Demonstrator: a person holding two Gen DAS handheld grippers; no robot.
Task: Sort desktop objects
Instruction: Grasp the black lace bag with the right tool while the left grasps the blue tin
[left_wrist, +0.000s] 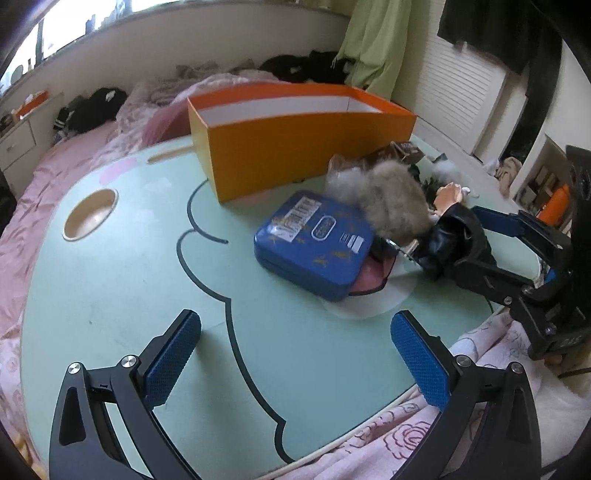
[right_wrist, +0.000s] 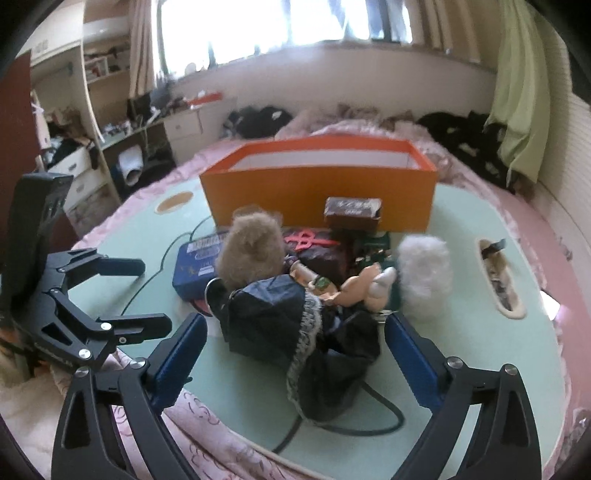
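- Orange cardboard is what catches the eye: one open box (right_wrist: 317, 192) stands at the far side of the pale green table (left_wrist: 122, 280), and it looks empty from here, so I judge the sorting has barely begun.
- The things to sort lie in a heap just in front of it: one blue tin (left_wrist: 314, 240), one doll with fluffy tan hair (right_wrist: 255, 247) in a dark lace-trimmed dress, one white furry thing (right_wrist: 424, 273) at her right, and one small brown box (right_wrist: 352, 210) against the orange wall. A darker parcel with red ribbon sits behind; I cannot count what else is buried there.
- The right gripper (right_wrist: 295, 332) has its jaws spread wide on either side of the doll's skirt; the pads do not press on it, so nothing is held.
- The left gripper (left_wrist: 295, 350) is also wide open over bare table, short of the tin.
- Risk: the doll leans on the tin, so lifting either could drag the other.
- The skirt is loose, slippery cloth; a pinch on it alone could let the doll swing or slide out.
- A dark cable runs under the dress and could snag.
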